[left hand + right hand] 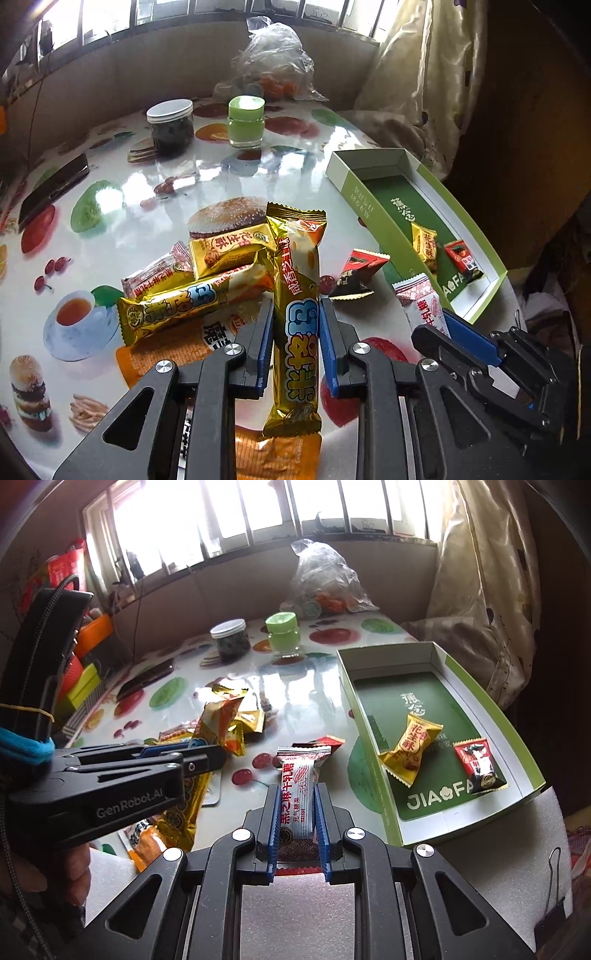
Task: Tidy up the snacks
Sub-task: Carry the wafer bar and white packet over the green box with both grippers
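While carrying one snack in each hand, aim for the open box (436,653), ahead and to the right on the table (236,686).

Right gripper (297,794): closed on a white candy (299,771), held lengthwise along the fingers, top end poking out past the tips. Nearer of the two to the box, just beside its left edge. Long side of the box running away from the camera.

Left gripper (295,308): closed on a long gold bar (295,266), likewise lengthwise between the fingers, above the loose pile with a second gold bar (173,310) and a triangular packet (354,275). Farther from the box, with the right gripper in between.

Likely order: white candy in first with a short swing rightward, then the bar, turned to match the long side of the box.

From the right wrist: whole box floor, already holding a gold candy (410,749) and a red-and-black candy (478,768), free room toward the far end. From the left wrist: near corner of the box hidden behind the right gripper, but the pile laid out plainly.
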`<state>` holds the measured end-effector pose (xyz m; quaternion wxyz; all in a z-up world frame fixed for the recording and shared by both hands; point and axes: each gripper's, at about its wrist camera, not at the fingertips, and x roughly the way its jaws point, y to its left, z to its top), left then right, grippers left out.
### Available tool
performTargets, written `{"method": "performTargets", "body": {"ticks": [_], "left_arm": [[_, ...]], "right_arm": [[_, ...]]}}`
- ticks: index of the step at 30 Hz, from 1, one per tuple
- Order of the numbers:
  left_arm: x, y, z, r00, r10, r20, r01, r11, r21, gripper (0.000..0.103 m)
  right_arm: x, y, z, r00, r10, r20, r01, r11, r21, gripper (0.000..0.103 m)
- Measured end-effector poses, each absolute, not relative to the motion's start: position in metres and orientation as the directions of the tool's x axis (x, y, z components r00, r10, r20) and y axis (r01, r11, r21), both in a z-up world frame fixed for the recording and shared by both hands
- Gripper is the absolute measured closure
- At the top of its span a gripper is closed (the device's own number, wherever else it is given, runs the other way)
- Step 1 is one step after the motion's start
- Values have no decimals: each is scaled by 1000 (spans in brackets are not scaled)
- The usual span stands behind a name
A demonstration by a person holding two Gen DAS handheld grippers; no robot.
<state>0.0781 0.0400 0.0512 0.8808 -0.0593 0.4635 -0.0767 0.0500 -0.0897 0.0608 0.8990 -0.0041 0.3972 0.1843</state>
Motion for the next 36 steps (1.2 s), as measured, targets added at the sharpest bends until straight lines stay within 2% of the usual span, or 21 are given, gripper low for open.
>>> {"method": "performTargets", "body": {"ticks": [17,36], "left_arm": [[102,16,74,574,-259,-777,127,965,-228,79],[156,-37,87,546,-350,-761,191,937,-293,79]], "right_arm": [[64,-120,82,675,286,-680,-270,954,134,86],[89,-178,77,702,200,-684,-146,980,136,86]]}}
